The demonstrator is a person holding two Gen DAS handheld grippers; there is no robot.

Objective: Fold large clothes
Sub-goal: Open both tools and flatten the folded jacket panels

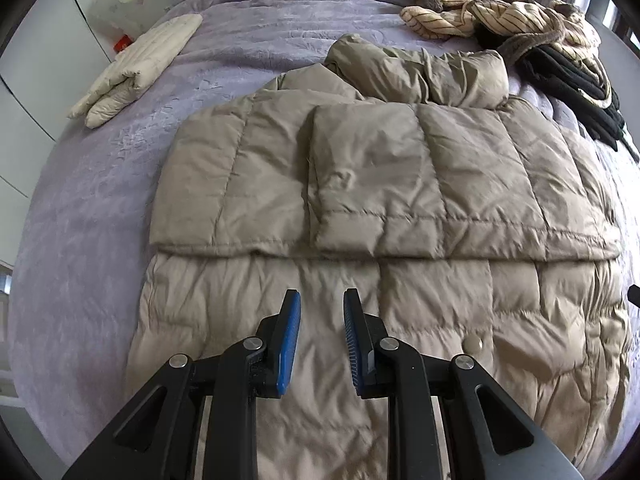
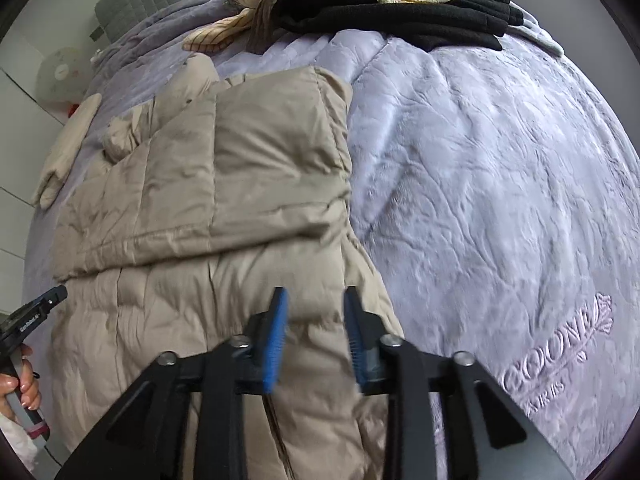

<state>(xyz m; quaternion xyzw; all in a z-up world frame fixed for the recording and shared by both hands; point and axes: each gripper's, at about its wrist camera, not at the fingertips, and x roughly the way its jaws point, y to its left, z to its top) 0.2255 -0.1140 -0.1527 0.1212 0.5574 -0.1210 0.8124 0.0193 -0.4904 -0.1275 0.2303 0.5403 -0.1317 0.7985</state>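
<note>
Left wrist view: big tan puffy coat (image 1: 360,208) spread flat on the purple bed cover (image 1: 80,200). Both sleeves already folded in across the top half, one over the other. Hood end bunched up at the far side. Bottom half not yet folded up, so likely about halfway done. Left gripper (image 1: 322,300) up over the near part of the coat, jaws apart with a small gap, blue pads (image 1: 290,344) showing. Nothing held. Hard to tell if touching the coat or just above it. Cream folded jacket (image 1: 136,72) off to the far left. Striped clothes (image 1: 500,12) and black clothes (image 1: 572,80) piled at the far right.

Right wrist view: same coat (image 2: 208,208), its right edge next to bare purple cover (image 2: 480,160). Right gripper (image 2: 316,296) over the coat's near right edge, jaws apart, nothing between them. A bit blurry here. Other gripper (image 2: 36,312) at the far left edge, held in a hand (image 2: 24,384). Black pile (image 2: 392,12) at the top.

Still to do, most likely: grab the bottom hem, fold upward.
</note>
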